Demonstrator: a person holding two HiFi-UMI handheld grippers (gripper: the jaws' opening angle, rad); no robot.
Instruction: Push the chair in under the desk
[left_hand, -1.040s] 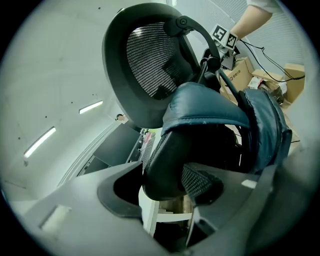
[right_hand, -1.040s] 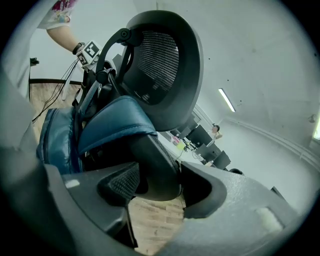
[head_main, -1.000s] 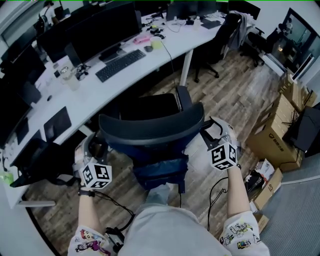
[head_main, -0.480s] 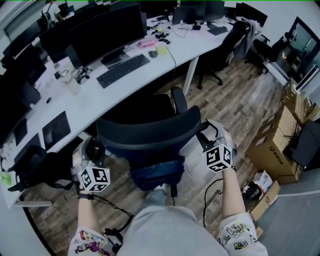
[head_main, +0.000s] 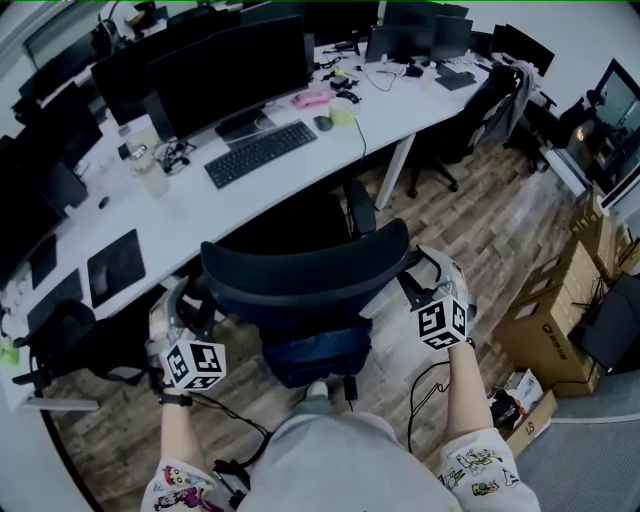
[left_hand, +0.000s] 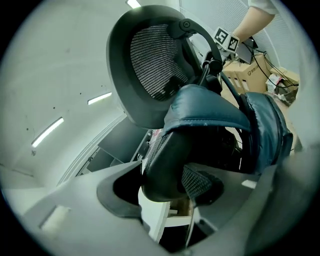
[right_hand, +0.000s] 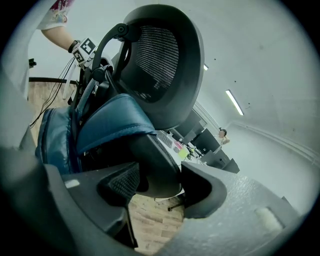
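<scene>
A black office chair (head_main: 300, 275) with a mesh backrest and a blue cushion stands in front of the white curved desk (head_main: 190, 205), its seat partly under the desk's edge. My left gripper (head_main: 188, 303) is clamped on the left edge of the backrest, and my right gripper (head_main: 418, 272) on the right edge. In the left gripper view the backrest frame (left_hand: 165, 160) fills the gap between the pads of the left gripper (left_hand: 172, 185). The right gripper view shows the same: the frame (right_hand: 155, 155) sits pressed between the jaws of the right gripper (right_hand: 155, 182).
A keyboard (head_main: 260, 152) and dark monitors (head_main: 235, 70) stand on the desk above the chair. A white desk leg (head_main: 397, 180) is just right of the chair. Cardboard boxes (head_main: 590, 270) stack at the right, another chair (head_main: 480, 105) sits behind, and cables (head_main: 425, 385) lie on the floor.
The chair and both grippers have moved forward toward the desk, and the seat sits further under its edge. Both grips look unchanged.
</scene>
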